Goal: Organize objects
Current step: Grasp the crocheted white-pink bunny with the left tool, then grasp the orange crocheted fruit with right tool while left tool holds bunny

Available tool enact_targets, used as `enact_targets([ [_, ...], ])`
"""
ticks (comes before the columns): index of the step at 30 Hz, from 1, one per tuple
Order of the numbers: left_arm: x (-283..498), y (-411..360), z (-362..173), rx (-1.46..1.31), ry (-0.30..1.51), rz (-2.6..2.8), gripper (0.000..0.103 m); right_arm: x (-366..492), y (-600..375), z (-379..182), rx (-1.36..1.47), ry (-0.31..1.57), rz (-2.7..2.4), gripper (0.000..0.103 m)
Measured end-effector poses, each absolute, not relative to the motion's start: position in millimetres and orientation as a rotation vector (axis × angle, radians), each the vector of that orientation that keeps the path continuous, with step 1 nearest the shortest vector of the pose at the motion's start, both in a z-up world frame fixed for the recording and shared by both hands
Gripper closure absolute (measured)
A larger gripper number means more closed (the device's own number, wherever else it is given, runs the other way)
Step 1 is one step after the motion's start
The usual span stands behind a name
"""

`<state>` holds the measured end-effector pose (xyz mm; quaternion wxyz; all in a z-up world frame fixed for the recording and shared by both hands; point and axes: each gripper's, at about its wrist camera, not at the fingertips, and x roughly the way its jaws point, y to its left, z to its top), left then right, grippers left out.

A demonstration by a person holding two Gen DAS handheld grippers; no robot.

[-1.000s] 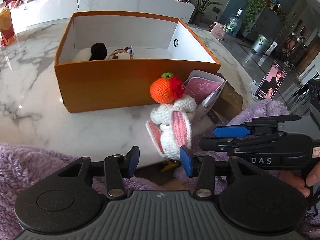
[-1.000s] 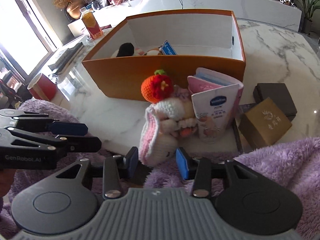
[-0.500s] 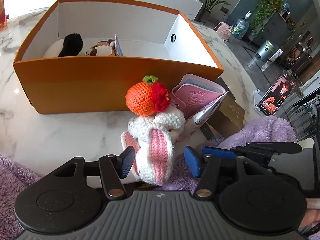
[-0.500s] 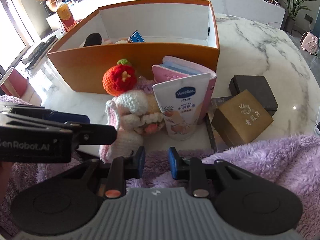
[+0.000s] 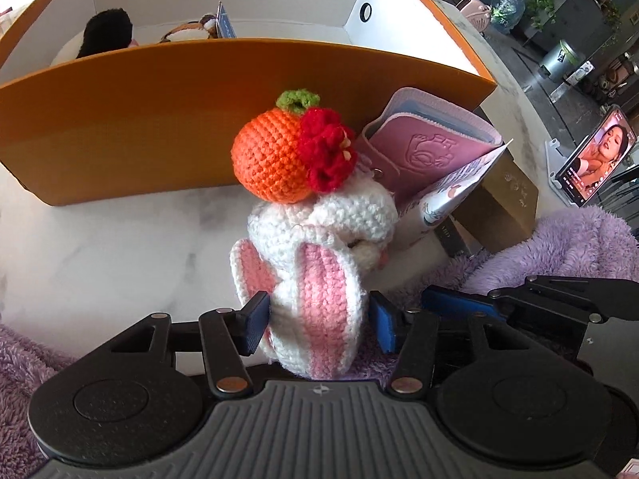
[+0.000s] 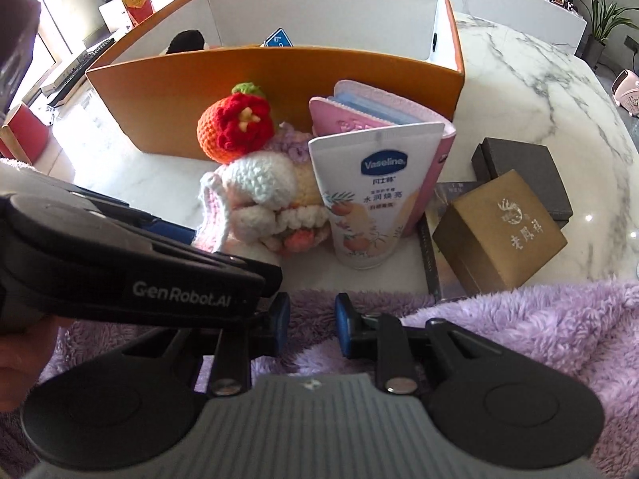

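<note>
My left gripper is spread around the crochet bunny; left pad just touches the yarn, right pad sits slightly off it, so no squeeze. Bunny stands upright on the marble table near its front edge, orange crochet ball with a red flower on top.

My right gripper is open with nothing between the pads, low over the purple fleece at the table edge, just right of my left tool.

Crowded on the bunny's right: Vaseline tube standing cap-down, touching the bunny; pink card wallet upright right behind the tube; tan gift box and dark grey box further right.

Orange box is straight behind the bunny, front wall tall, top open. A black plush and a blue card sit at its left end; right part of the floor looks bare. Bare marble lies left of the bunny.
</note>
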<state>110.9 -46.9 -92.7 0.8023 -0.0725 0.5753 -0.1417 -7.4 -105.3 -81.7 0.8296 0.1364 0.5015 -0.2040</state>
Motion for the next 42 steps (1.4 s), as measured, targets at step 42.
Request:
enact_targets([
  [42, 48, 163, 17, -0.280, 0.940, 0.103, 0.055, 162, -22, -63, 0.317, 0.937, -0.022, 0.059],
])
